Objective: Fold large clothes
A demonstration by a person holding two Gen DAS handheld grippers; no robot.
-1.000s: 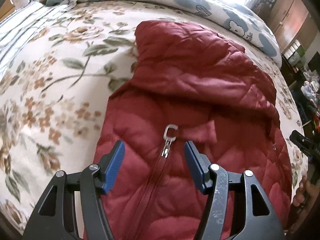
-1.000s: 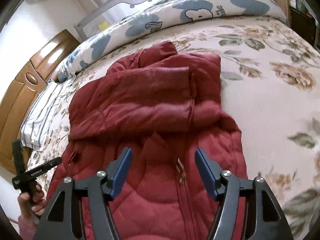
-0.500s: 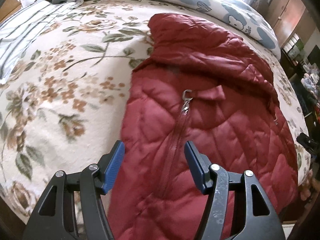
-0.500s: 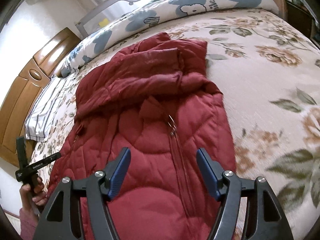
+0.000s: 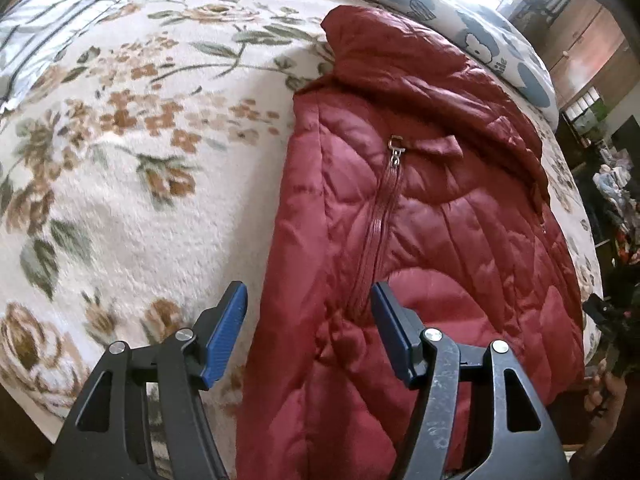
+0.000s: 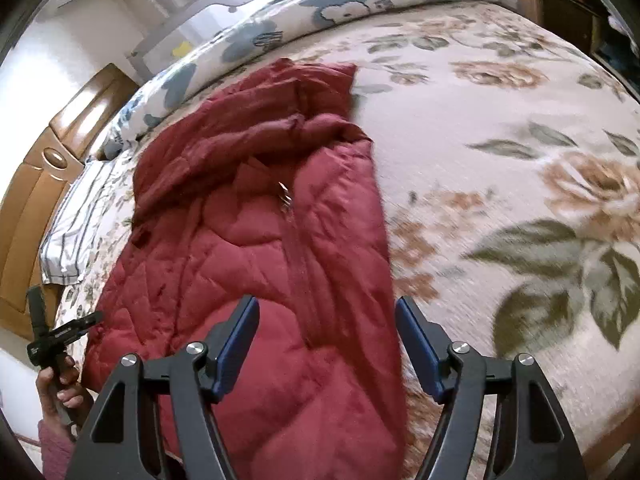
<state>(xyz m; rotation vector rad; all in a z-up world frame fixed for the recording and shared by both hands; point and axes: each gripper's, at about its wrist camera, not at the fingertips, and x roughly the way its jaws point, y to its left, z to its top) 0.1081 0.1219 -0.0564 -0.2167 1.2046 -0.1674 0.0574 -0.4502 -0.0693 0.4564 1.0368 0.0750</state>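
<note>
On the bed, the red jacket (image 5: 420, 220) lies flat on the floral blanket (image 5: 132, 184), and compared with a second ago both cameras have drawn back toward its lower end: the zipper pull (image 5: 396, 152), which then sat just ahead of the left gripper's fingertips, now lies well up the garment, and the left view takes in far more bare blanket on its left side. The blanket is a fuzzy cream fleece printed with brown roses and green leaves; the jacket is a shiny, puffy quilted shell with diagonal stitching, a closed red zipper down its front and a sleeve folded across its upper part. A white duvet (image 5: 480, 36) with blue shapes runs along the far edge of the bed. The left gripper (image 5: 308, 312) hovers over the jacket's left edge, its blue ribbed pads apart and clasping nothing, one pad above blanket, the other above the fabric by the zipper. In the right view the right gripper (image 6: 326, 330) hangs over the jacket's right edge, jaws opening, with fabric below the gap but not pinched; the person's left hand (image 6: 60, 388) grips the other tool's handle at far left.
</note>
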